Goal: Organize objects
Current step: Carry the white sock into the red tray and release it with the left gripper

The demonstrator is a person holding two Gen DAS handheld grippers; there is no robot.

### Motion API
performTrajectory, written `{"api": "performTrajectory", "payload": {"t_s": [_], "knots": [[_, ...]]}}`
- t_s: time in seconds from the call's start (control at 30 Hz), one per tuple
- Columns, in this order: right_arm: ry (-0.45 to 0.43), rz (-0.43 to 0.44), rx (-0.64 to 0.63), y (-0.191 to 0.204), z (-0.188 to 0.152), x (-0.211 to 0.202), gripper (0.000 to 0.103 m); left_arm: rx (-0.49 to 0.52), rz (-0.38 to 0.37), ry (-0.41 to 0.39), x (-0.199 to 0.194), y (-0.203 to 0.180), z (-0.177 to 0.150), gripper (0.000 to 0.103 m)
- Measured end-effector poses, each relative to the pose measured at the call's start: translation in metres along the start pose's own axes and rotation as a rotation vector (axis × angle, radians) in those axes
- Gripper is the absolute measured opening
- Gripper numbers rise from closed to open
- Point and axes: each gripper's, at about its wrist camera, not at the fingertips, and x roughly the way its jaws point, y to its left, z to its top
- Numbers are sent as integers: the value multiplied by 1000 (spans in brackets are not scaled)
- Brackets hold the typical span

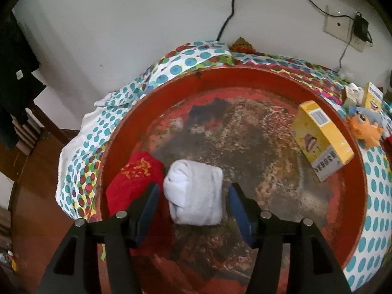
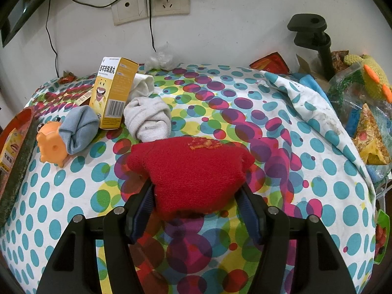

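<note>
Left wrist view had the left gripper (image 1: 193, 204) spread around a white rolled sock (image 1: 194, 192), pads clear of it on both sides, the roll lying on the floor of the worn red basin (image 1: 269, 76) just beside a red folded cloth (image 1: 136, 183). A clean release, by the look of it: best to lift straight off without nudging the roll. A yellow box (image 1: 321, 138) leaned against the far rim. Right wrist view showed the right gripper (image 2: 197, 199) pinching another red cloth (image 2: 193, 171) (fuzzy knit, gold patch on top) over the spotted bedsheet (image 2: 281, 112). It should keep that grip firm while carrying. More socks (image 2: 147, 120) and an orange toy (image 2: 52, 149) waited near a second box (image 2: 114, 93).
</note>
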Motion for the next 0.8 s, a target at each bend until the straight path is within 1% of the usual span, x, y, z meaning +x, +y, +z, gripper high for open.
{"api": "performTrajectory", "payload": {"t_s": [0.27,0.37,0.47,0.63,0.67,0.73,0.8], "knots": [[0,-1,0,1,1,0,62,-21,-25,-52,-27,-4,-15,60],[0,-6,0,0,0,0,62,-24,-13,-90,-38,-7,-27,60],[-1,-18,-7,-2,-1,-1,62,9,28,-123,-48,-15,-42,60],[-2,-26,-12,-9,-4,-5,62,50,45,-165,-65,-26,-62,60],[-2,-27,-12,-5,-3,-3,62,57,56,-169,-69,-28,-67,60],[-2,-28,-13,-5,-2,-3,62,56,49,-174,-72,-28,-72,60],[-2,-32,-15,-7,-3,-4,62,42,14,-167,-75,-27,-79,60]]}}
